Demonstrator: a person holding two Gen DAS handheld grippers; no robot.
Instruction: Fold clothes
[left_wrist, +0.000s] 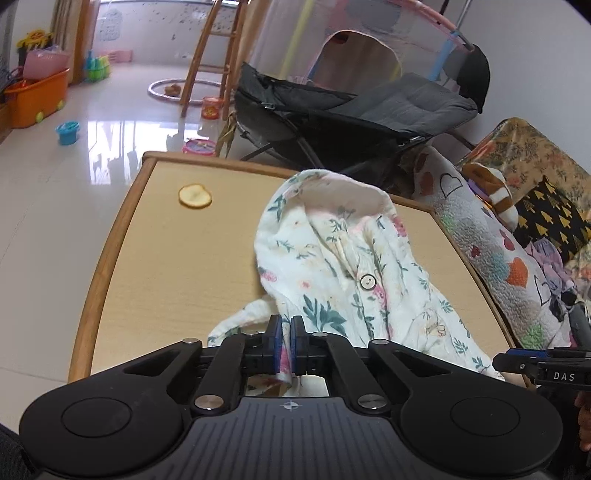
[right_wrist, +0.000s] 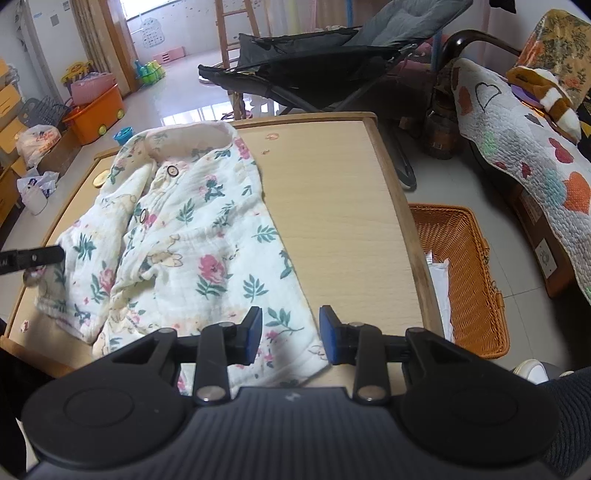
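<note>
A white floral shirt (left_wrist: 332, 258) with round buttons lies on the light wooden table (left_wrist: 166, 258), collar at the far end. My left gripper (left_wrist: 285, 325) is shut on a fold of the shirt's near edge, and cloth shows pinched between its blue pads. In the right wrist view the shirt (right_wrist: 207, 236) spreads flat over the left half of the table (right_wrist: 332, 206). My right gripper (right_wrist: 290, 332) is open above the shirt's near right hem, its pads apart and not pressing the cloth. The left gripper's tip (right_wrist: 55, 254) shows at the shirt's left edge.
An orange wicker basket (right_wrist: 469, 266) holding white cloth stands on the floor right of the table. A yellow round slice (left_wrist: 195, 196) lies on the far left of the tabletop. A quilted heart-pattern blanket (left_wrist: 491, 258) and a black folding chair (left_wrist: 332, 110) border the table.
</note>
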